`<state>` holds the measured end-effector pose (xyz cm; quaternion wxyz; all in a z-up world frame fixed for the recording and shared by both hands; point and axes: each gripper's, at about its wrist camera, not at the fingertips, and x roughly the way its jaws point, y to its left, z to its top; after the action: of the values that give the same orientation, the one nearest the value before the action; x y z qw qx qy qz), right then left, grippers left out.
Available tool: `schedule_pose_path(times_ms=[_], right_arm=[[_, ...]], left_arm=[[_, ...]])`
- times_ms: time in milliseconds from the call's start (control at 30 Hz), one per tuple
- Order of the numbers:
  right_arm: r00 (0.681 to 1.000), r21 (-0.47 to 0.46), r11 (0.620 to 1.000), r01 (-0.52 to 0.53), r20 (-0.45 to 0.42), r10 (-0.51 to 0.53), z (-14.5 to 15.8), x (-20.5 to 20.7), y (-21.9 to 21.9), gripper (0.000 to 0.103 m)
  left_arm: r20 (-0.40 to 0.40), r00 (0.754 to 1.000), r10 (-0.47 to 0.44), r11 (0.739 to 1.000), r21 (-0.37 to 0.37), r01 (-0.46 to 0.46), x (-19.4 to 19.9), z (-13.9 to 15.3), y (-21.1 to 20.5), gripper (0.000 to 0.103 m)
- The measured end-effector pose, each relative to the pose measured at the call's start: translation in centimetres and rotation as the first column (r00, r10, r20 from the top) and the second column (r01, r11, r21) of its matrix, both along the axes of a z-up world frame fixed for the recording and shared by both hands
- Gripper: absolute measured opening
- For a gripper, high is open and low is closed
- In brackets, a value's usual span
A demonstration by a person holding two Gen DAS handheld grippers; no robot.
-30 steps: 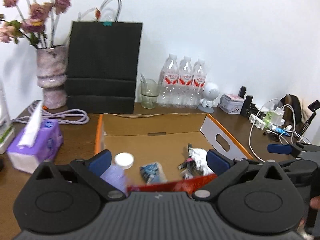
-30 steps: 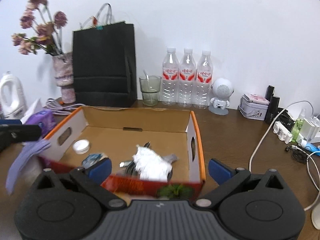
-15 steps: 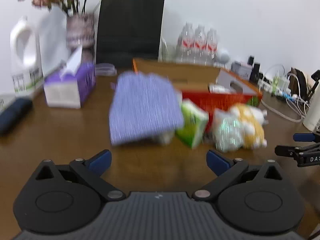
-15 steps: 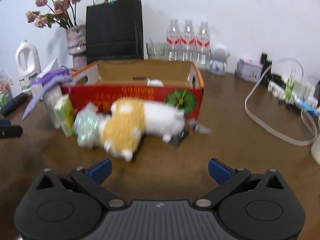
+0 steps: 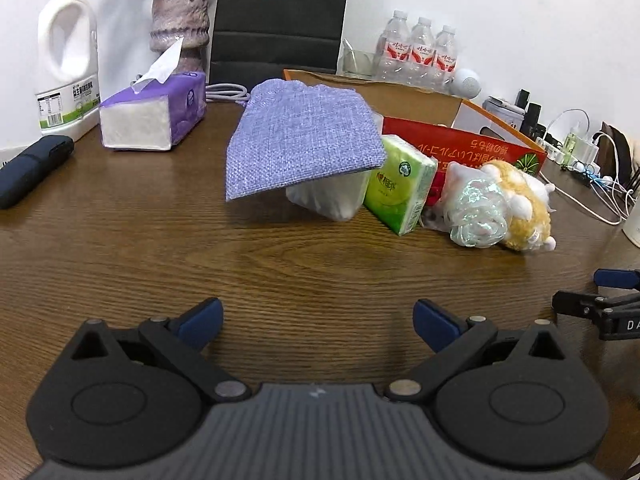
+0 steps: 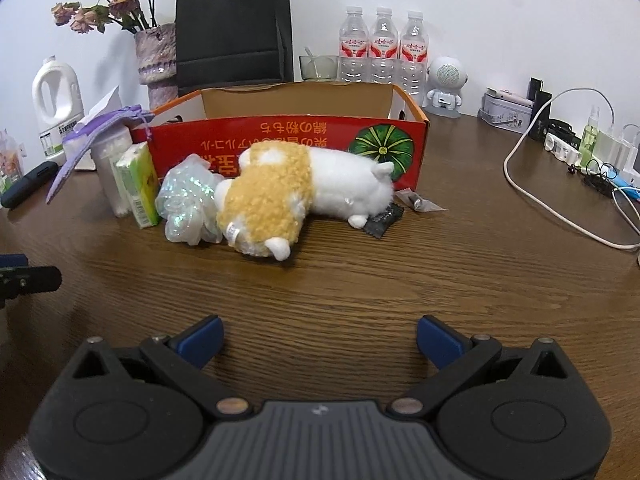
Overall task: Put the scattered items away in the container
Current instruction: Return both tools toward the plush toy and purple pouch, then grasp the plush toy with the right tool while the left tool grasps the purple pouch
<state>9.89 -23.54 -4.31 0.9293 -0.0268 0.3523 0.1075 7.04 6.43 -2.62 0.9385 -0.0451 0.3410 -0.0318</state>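
A red and orange cardboard box [image 6: 288, 140] [image 5: 472, 148] stands on the brown table. In front of it lie a yellow-and-white plush toy [image 6: 288, 196] [image 5: 516, 204], a shiny iridescent scrunchie [image 6: 188, 208] [image 5: 476, 212], a green tissue pack [image 6: 138, 184] [image 5: 400, 188], a white tub [image 5: 332, 196] with a purple woven pouch [image 5: 304, 140] [image 6: 92, 140] draped over it, and small dark sachets [image 6: 384, 218]. My left gripper [image 5: 316, 320] and right gripper [image 6: 318, 340] are both open and empty, low over the table well short of the items.
Behind the box stand a black paper bag [image 6: 234, 26], a vase of dried flowers [image 6: 156, 54], three water bottles [image 6: 384, 46], a glass [image 6: 318, 68]. A purple tissue box [image 5: 154, 114], white jug [image 5: 68, 60], dark case [image 5: 32, 168] sit left. Cables [image 6: 560, 208] and chargers lie right.
A second ago both grippers hovered over the open box looking in at its contents. They have pulled back and down to table height, facing the items outside the box front.
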Motion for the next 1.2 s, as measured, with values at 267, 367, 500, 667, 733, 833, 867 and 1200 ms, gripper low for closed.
schedule_pose_path(times_ms=[267, 367, 500, 667, 733, 833, 867, 1200], right_arm=[[1.000, 0.000, 1.000, -0.002, -0.003, 0.002, 0.0, 0.2, 0.0, 0.103], [1.000, 0.018, 1.000, -0.006, 0.018, 0.006, 0.8, 0.8, -0.1, 0.103], [0.996, 0.058, 0.998, 0.002, 0.087, -0.007, 2.7, 2.2, 0.1, 0.103], [0.992, 0.084, 0.996, -0.010, 0.129, -0.001, 4.5, 5.0, 1.0, 0.099], [0.993, 0.091, 0.996, -0.004, 0.121, -0.007, 4.7, 6.4, 1.5, 0.094], [0.997, 0.102, 0.995, 0.013, 0.068, -0.020, 4.4, 8.4, 2.1, 0.086], [0.998, 0.106, 0.994, 0.018, 0.051, -0.023, 4.1, 8.9, 2.3, 0.083], [0.998, 0.098, 0.993, 0.065, 0.011, -0.067, 2.7, 8.4, 3.3, 0.076]], left_arm=[[0.019, 1.000, 0.007, 0.999, 0.034, -0.008, 0.3, 0.2, -0.3, 0.103], [0.079, 0.996, 0.037, 0.995, 0.084, -0.044, 1.1, 1.2, -0.2, 0.103], [0.165, 0.986, 0.036, 0.984, 0.167, -0.064, 2.4, 2.3, -1.0, 0.103], [0.219, 0.975, 0.024, 0.971, 0.228, -0.075, 4.3, 2.7, -2.1, 0.103], [0.236, 0.971, 0.023, 0.965, 0.247, -0.083, 5.0, 2.9, -2.3, 0.103], [0.259, 0.966, 0.024, 0.959, 0.267, -0.095, 5.7, 3.0, -2.4, 0.103], [0.267, 0.963, 0.018, 0.957, 0.273, -0.093, 5.8, 3.1, -2.5, 0.101], [0.275, 0.958, -0.077, 0.935, 0.355, -0.026, 6.3, 3.2, -3.7, 0.054]])
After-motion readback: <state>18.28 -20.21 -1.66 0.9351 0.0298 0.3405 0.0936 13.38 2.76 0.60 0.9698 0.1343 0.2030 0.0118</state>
